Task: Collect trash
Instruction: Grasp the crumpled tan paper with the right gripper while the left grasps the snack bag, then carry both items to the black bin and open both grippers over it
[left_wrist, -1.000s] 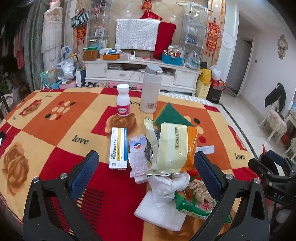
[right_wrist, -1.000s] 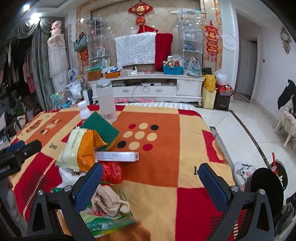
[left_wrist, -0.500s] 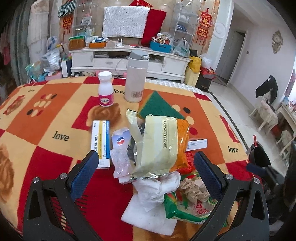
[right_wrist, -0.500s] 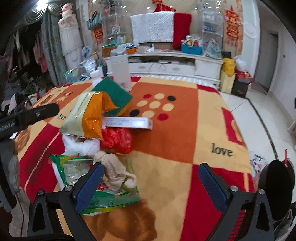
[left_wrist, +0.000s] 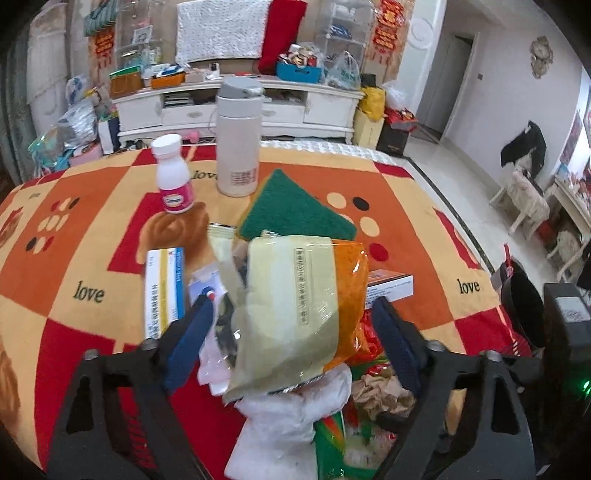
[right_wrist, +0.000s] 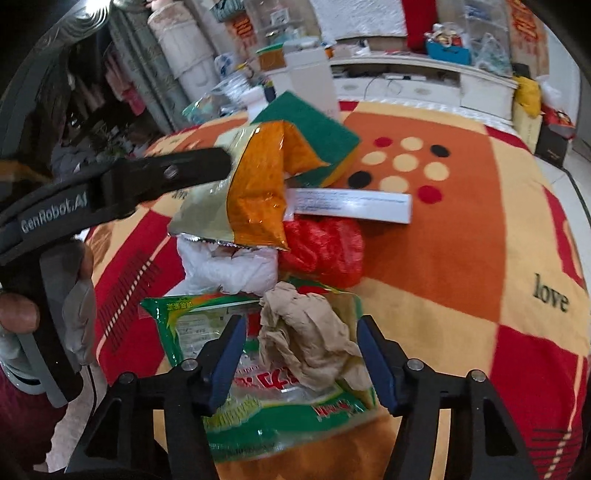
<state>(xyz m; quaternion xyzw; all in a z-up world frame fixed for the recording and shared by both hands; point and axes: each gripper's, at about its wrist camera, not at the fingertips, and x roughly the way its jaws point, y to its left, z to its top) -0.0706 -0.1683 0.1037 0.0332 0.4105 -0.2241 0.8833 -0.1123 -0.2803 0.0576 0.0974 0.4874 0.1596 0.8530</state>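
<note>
The left tool (left_wrist: 291, 328) is being closed round the yellow-orange snack bag (left_wrist: 295, 306), the right tool (right_wrist: 301, 354) round the crumpled brown paper (right_wrist: 310, 332) on the table (right_wrist: 461, 251); neither looks pinched yet

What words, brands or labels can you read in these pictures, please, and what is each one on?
"love": woven into the blanket, several times.
"GenRobot.AI": on the left gripper arm, seen from the right wrist.
Too small or blurred to read: the print on the yellow-orange packet, green wrapper, blue-and-white box, long white box, pill bottle and flask.
</note>
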